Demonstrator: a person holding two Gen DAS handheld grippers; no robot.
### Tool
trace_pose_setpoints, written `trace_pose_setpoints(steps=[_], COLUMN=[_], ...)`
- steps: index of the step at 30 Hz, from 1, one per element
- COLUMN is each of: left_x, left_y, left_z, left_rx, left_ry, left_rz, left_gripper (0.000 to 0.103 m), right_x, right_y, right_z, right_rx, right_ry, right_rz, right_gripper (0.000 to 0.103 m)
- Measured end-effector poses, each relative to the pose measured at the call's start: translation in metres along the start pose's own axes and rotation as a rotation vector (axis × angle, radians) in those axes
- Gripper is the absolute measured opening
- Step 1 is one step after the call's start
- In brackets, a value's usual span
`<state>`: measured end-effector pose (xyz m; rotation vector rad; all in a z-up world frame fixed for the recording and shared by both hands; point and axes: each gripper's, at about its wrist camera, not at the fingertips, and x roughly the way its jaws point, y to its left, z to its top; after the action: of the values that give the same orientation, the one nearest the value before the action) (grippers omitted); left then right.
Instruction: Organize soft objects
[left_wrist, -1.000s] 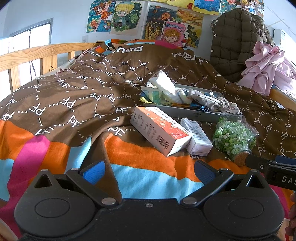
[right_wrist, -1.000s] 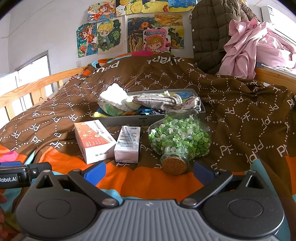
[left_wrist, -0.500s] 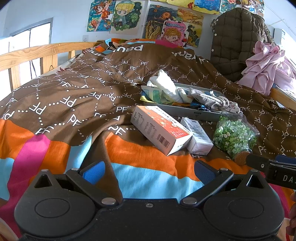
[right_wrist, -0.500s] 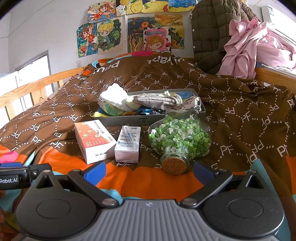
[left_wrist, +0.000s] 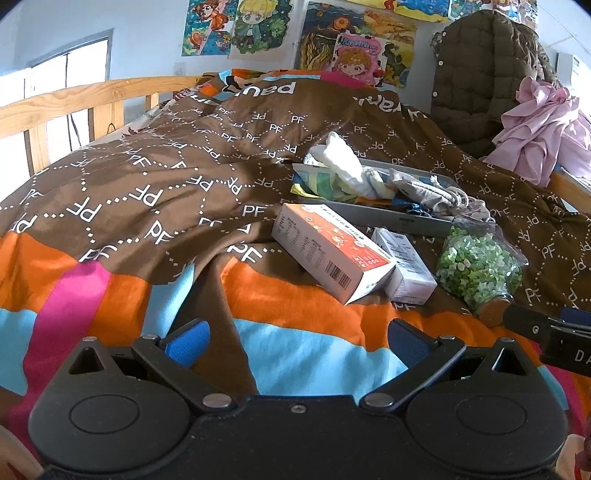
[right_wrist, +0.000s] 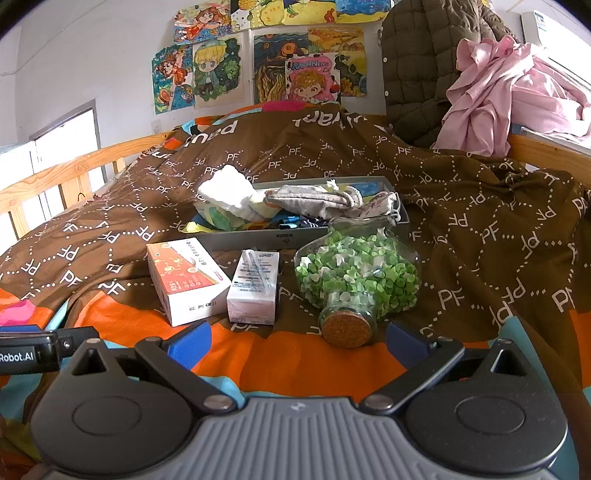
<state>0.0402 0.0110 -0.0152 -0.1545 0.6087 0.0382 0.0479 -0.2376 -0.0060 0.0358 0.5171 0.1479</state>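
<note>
Grey cloth (right_wrist: 314, 199) lies in the shallow grey tray (right_wrist: 295, 234) far on the quilt (right_wrist: 480, 229), its long axis running left to right beside a white bundle (right_wrist: 225, 192), while the left gripper (left_wrist: 295, 341) and right gripper (right_wrist: 297, 341) hover near, jaws spread and empty.

Left gripper (left_wrist: 297, 341): matte black body across the bottom of the left wrist frame. Two round housings with recessed discs, two triangular cut-outs, silver rivets at the linkage pivots, small screw at centre. Fingertips (left_wrist: 188, 343) carry blue pads; the one at lower right is darker.

Right gripper (right_wrist: 297, 341): same black linkage and silver rivets; central body is grey, ribbed, with a small embossed mark at its top. Blue pads (right_wrist: 190, 341) again.

In the right wrist frame, a black bar at lower left reads "Robot.AI" in white.
</note>
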Motion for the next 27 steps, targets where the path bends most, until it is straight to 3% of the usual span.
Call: trace_pose_setpoints(steps=[27], left_x=[0.0001], left_y=[-0.0015], left_z=[0.0003], left_rx=[0.006], left_ry=[0.017], left_rz=[-0.009], left_gripper=[0.102], right_x=[0.0000], right_y=[0.0001], right_z=[0.0002], right_rx=[-0.001], right_ry=[0.002], right_rz=[-0.001], right_gripper=[0.103])
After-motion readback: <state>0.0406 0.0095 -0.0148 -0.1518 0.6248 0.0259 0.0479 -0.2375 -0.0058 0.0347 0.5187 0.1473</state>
